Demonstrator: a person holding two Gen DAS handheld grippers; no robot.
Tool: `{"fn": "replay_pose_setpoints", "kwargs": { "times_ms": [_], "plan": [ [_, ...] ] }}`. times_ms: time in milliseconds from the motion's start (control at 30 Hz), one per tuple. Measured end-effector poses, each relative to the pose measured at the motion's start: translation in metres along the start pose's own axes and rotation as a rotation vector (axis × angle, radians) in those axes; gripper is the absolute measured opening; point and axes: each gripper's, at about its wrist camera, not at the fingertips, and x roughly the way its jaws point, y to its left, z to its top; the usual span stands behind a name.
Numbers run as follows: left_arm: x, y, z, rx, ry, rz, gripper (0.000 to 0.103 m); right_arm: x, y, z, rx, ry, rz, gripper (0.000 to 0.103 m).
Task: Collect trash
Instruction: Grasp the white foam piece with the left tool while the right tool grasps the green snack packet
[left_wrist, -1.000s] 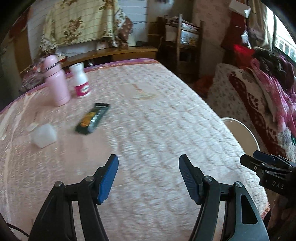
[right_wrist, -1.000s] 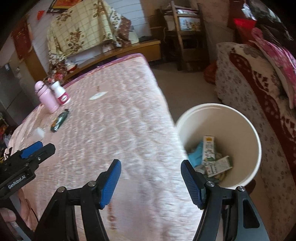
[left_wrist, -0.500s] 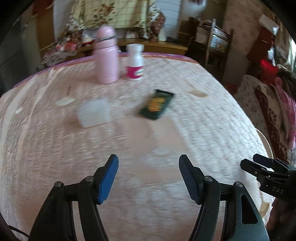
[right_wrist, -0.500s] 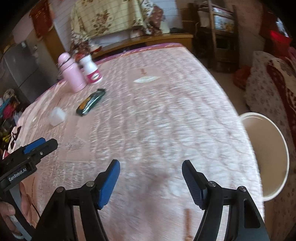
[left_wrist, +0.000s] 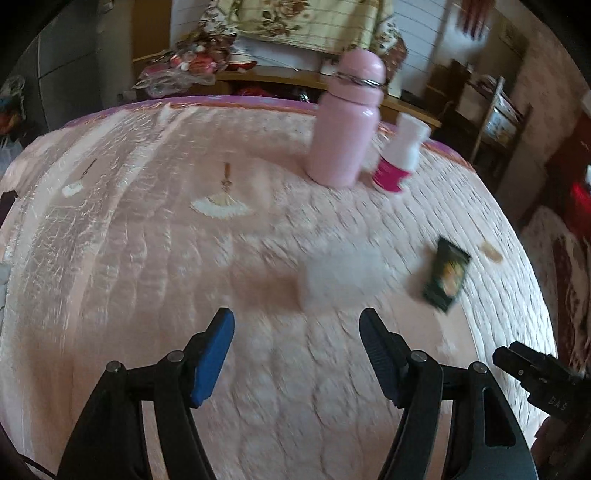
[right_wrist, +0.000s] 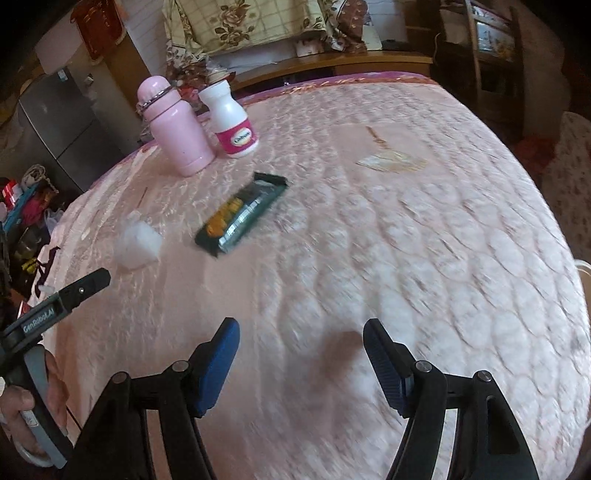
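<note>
A dark green snack wrapper (right_wrist: 242, 214) lies flat on the pink quilted table (right_wrist: 406, 240); it also shows in the left wrist view (left_wrist: 445, 280). A small translucent white plastic cup (left_wrist: 340, 278) lies just beyond my left gripper (left_wrist: 297, 332), which is open and empty. The cup also shows in the right wrist view (right_wrist: 138, 243), left of the wrapper. My right gripper (right_wrist: 301, 343) is open and empty, well short of the wrapper. The left gripper's tip (right_wrist: 83, 286) shows at the left edge.
A pink flask (right_wrist: 173, 129) and a white bottle with a pink label (right_wrist: 232, 122) stand together at the table's far side. A white bin rim (right_wrist: 583, 264) peeks past the table's right edge. Shelves, a bench and cloth stand behind.
Both grippers have swung left, away from the bin and toward the cup and wrapper. The left gripper has moved closer to the cup. Both stay open.
</note>
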Motion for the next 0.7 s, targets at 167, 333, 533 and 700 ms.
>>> {"fn": "replay_pose_setpoints", "kwargs": {
  "times_ms": [167,333,533,700],
  "plan": [
    [0.006,0.004,0.015,0.027,-0.011,-0.063,0.076,0.027,0.014,0.034,0.067,-0.003,0.030,0.075],
    [0.006,-0.005,0.021,0.145,-0.031,-0.118,0.085,0.060,0.033,0.071,0.124,0.019,0.046,0.077],
    [0.030,-0.022,0.023,0.321,0.002,-0.100,0.087,0.081,0.062,0.089,-0.010,-0.014,-0.064,0.077],
    [0.041,-0.035,0.021,0.366,0.010,-0.120,0.066,0.073,0.060,0.076,-0.097,-0.042,-0.090,0.035]
  ]
}}
